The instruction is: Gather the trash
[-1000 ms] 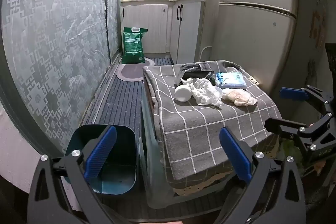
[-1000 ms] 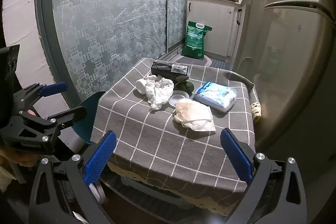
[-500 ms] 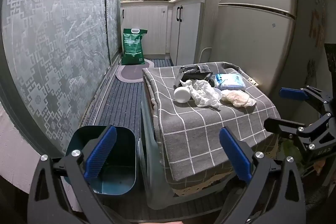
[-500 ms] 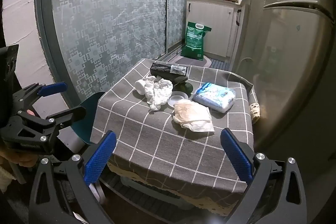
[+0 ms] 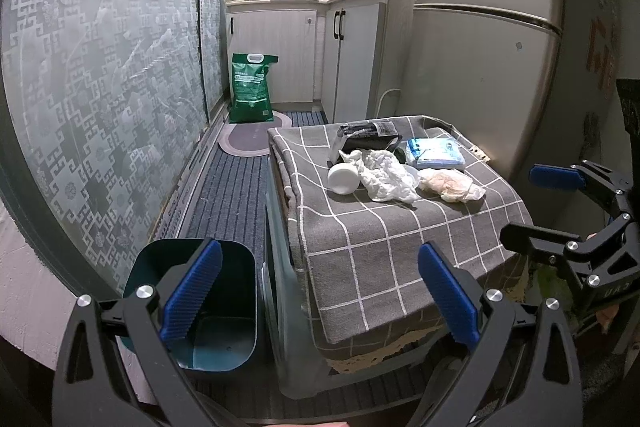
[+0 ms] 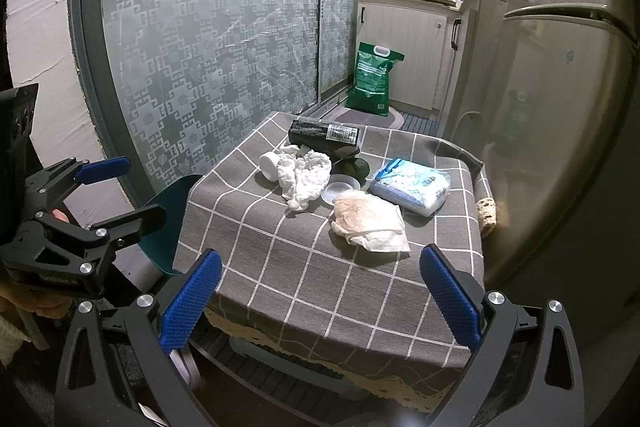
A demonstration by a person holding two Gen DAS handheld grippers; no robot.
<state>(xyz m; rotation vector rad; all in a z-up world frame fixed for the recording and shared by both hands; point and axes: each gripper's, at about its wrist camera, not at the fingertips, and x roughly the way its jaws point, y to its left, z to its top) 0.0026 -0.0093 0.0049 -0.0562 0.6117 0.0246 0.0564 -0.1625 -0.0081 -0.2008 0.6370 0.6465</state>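
A low table under a grey checked cloth (image 5: 384, 251) (image 6: 320, 275) carries the trash: a crumpled white tissue (image 5: 384, 173) (image 6: 304, 173), a stained crumpled tissue (image 5: 450, 185) (image 6: 368, 221), a small white cup on its side (image 5: 343, 178) (image 6: 269, 163), a clear lid (image 6: 340, 189) and a black packet (image 5: 366, 135) (image 6: 324, 135). A dark teal bin (image 5: 200, 303) stands on the floor left of the table. My left gripper (image 5: 320, 303) is open and empty above the bin and the table's near edge. My right gripper (image 6: 320, 303) is open and empty before the table.
A blue tissue pack (image 5: 434, 153) (image 6: 412, 185) lies on the cloth. A fridge (image 5: 480, 47) stands right of the table, a frosted glass door (image 5: 100, 87) on the left. A green bag (image 5: 250, 87) and a mat (image 5: 252, 135) lie on the floor ahead.
Both grippers have drawn back and risen very slightly, so the table looks a little farther away. Both stay open and empty.
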